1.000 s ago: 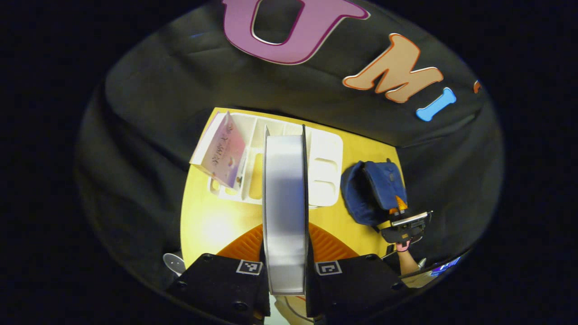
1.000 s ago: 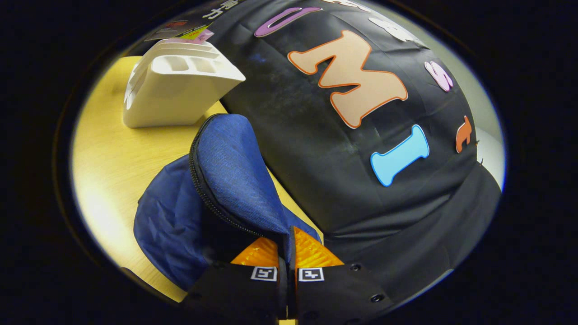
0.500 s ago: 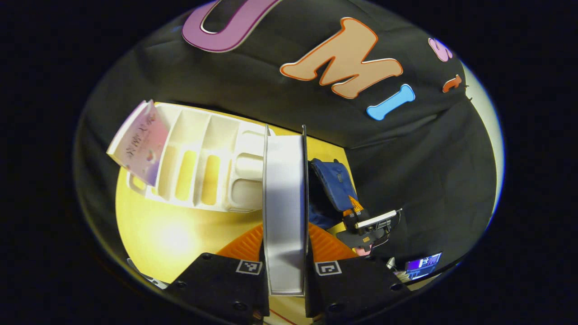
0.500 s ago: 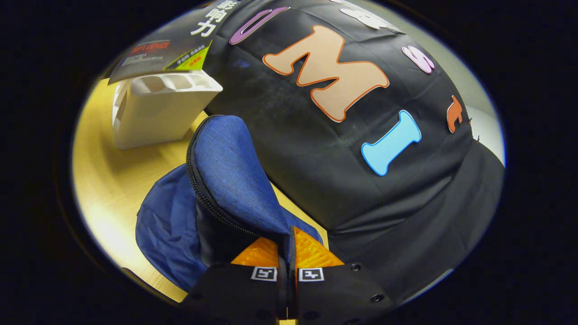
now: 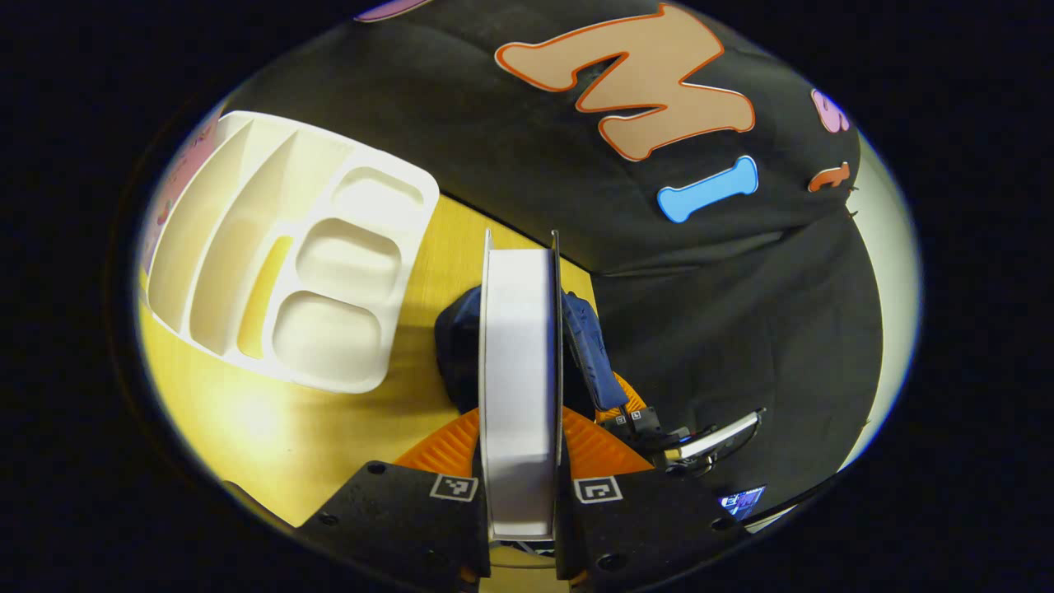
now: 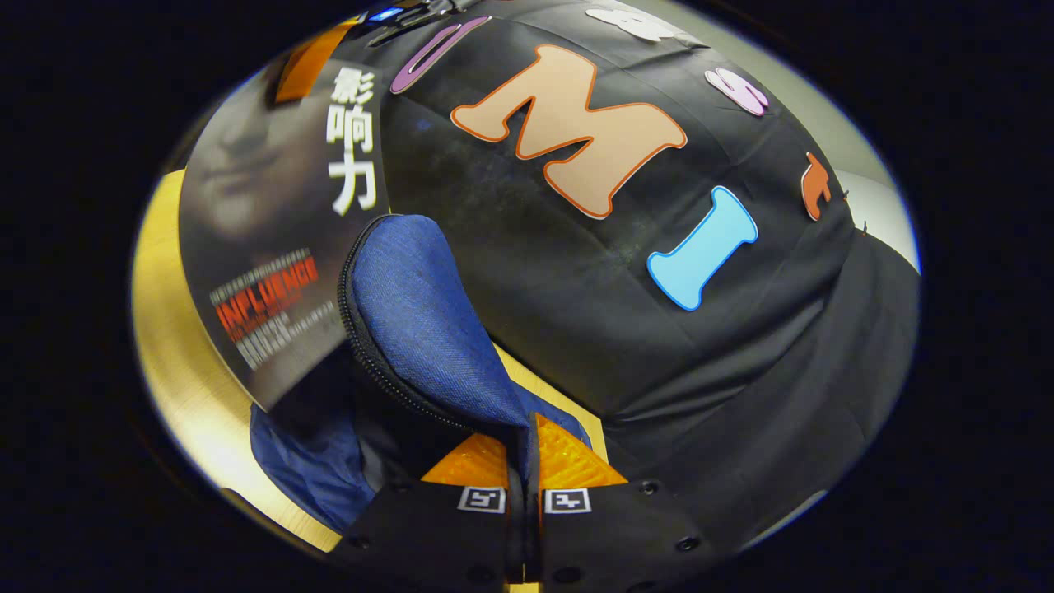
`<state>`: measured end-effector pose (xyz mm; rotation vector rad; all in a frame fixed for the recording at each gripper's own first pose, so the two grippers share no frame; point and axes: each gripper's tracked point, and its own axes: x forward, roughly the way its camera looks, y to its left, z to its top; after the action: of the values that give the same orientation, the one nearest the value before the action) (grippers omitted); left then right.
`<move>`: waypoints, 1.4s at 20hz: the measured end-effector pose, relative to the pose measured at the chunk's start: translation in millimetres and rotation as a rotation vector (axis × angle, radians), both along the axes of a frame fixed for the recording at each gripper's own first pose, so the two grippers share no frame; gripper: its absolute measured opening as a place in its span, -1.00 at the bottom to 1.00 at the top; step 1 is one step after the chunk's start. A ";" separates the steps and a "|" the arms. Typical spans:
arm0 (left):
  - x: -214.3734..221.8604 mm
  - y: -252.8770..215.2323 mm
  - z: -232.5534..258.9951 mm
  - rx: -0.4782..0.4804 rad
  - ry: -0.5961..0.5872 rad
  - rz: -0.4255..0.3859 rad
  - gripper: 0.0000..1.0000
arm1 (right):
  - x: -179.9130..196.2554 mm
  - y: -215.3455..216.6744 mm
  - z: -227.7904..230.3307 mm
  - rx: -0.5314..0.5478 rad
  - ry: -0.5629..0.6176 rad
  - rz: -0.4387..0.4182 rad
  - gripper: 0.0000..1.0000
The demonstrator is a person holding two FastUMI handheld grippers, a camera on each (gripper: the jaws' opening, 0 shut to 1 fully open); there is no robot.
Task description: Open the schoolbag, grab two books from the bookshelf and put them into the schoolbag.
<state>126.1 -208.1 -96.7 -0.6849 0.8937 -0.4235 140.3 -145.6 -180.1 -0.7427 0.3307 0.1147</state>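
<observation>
Two tools are sharing the work: my right tool point(image 6: 524, 461) is pinching the schoolbag point(image 6: 412, 329) flap upright so the mouth is gaping, while my left tool point(image 5: 520, 461) is clamping a book point(image 5: 519, 371) edge-on just above it. Its lower corner is blocking my sight into the bag; the bookshelf point(image 5: 280, 255) is standing beside it on the bench point(image 5: 272, 420).
</observation>
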 end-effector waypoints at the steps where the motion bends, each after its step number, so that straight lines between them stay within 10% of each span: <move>1: 6.7 -8.3 -5.7 -0.016 0.000 0.003 -0.40 | 0.1 -2.3 0.6 0.006 -0.003 -0.001 -0.93; 28: 101.9 -186.0 -135.7 -0.297 -0.018 0.018 -0.43 | -1.9 -16.3 20.7 0.176 -0.048 -0.038 -0.94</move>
<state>228.0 -394.1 -232.4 -0.9585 0.8141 -0.5517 138.4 -161.9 -159.4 -0.5634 0.2852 0.0885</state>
